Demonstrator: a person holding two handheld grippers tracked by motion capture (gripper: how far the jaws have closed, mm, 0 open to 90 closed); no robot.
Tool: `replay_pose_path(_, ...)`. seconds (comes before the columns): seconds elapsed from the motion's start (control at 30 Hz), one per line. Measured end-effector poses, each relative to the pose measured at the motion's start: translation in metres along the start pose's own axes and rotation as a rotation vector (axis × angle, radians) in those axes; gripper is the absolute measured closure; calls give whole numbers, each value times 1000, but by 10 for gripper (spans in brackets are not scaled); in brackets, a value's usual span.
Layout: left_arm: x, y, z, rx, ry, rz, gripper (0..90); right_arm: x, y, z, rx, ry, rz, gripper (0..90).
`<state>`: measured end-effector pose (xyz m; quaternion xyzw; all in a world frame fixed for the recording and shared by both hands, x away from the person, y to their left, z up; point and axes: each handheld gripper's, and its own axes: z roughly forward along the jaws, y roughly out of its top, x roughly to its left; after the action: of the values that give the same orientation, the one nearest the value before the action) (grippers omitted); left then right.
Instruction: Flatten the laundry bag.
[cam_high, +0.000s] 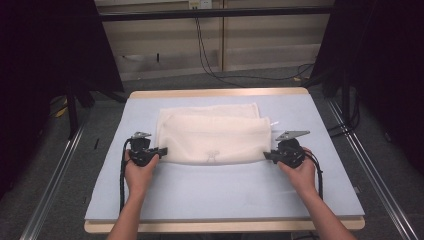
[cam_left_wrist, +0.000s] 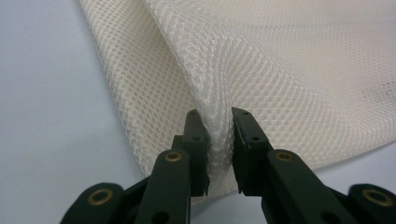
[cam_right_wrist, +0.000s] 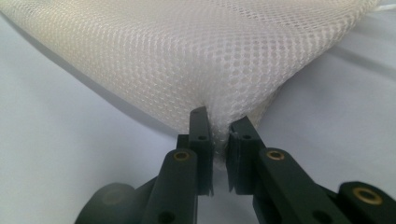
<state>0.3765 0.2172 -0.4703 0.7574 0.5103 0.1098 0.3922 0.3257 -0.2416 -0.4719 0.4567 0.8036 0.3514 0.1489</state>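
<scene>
Cream mesh cloth (cam_high: 215, 137), folded, honeycomb weave; near corners pinched by 2 grippers.

The table (cam_high: 225, 200) is seen from above its near edge, looking forward and down, from well back. The mesh cloth (cam_high: 215, 137) on it is viewed very closely, low and along the jaws, from its left corner (cam_left_wrist: 219, 140) and right corner (cam_right_wrist: 219, 126); the cloth is shared by all views.

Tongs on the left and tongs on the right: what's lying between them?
The white mesh cloth stretches between the left tongs and right tongs in the high view, each pinching a near corner.
</scene>
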Motion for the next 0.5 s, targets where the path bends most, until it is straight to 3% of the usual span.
replay_pose_path(0.2,-3,8,4,22,4,-6,751,-11,3,2,-19,0,40,794)
replay_pose_path(0.37,-1,9,-7,0,12,-30,531,-9,2,-6,-62,-27,57,639)
replay_pose_path(0.5,1,16,-10,-20,27,-33,417,-13,4,-9,-100,8,135,548)
